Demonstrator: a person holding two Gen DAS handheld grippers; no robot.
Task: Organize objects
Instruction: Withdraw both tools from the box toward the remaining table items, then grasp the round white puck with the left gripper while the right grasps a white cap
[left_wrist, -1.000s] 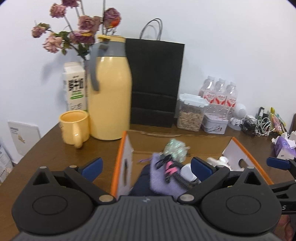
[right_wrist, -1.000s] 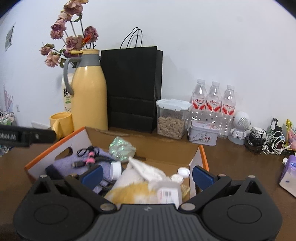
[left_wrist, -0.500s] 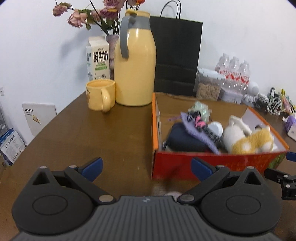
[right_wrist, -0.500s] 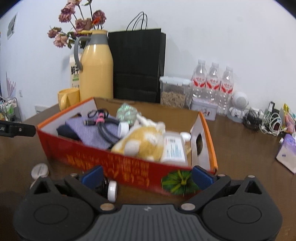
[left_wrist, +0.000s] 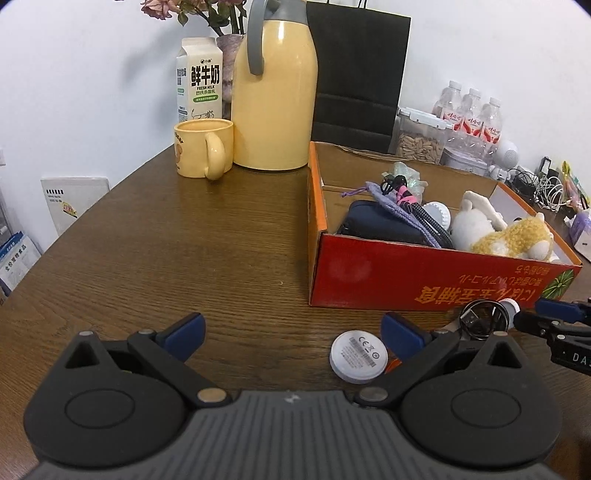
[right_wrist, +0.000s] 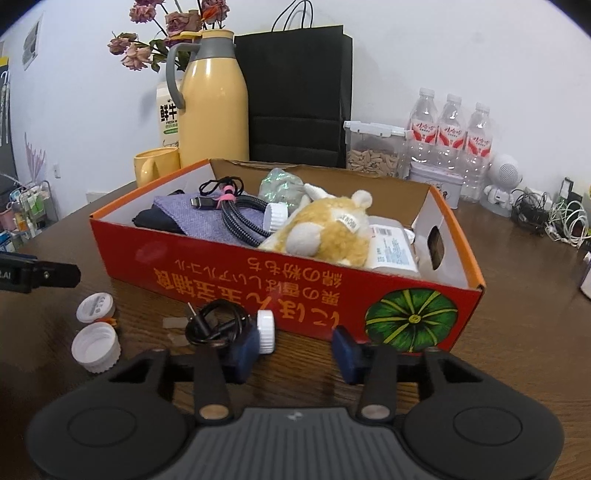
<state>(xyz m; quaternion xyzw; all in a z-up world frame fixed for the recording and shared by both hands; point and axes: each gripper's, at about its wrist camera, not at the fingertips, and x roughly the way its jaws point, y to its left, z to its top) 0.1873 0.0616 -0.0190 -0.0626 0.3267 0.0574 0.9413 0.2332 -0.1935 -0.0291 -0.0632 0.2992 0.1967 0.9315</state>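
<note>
A red cardboard box (right_wrist: 229, 280) (left_wrist: 424, 286) stands on the wooden table, holding a plush toy (right_wrist: 328, 232), a purple pouch (right_wrist: 199, 218), a braided cable (right_wrist: 240, 218) and other small items. In front of it lie a white round puck (left_wrist: 359, 354) (right_wrist: 94, 307), a white cap (right_wrist: 96, 347), a coiled black cable (right_wrist: 214, 325) and a small white bottle (right_wrist: 266, 331). My left gripper (left_wrist: 291, 332) is open and empty, low over the table, with the puck just inside its right finger. My right gripper (right_wrist: 293, 347) is partly closed and empty, with its left finger beside the small bottle.
A yellow thermos (left_wrist: 275, 92), yellow mug (left_wrist: 203, 147), milk carton (left_wrist: 201, 85) and black paper bag (left_wrist: 356, 70) stand behind the box. A seed jar (right_wrist: 375, 149), water bottles (right_wrist: 450, 129), a tin and tangled cables (right_wrist: 546, 218) sit at the back right.
Both grippers have pulled back from over the box and dropped low to the table in front of it. The right gripper's fingers have narrowed. The small items in front of the box came into view.
</note>
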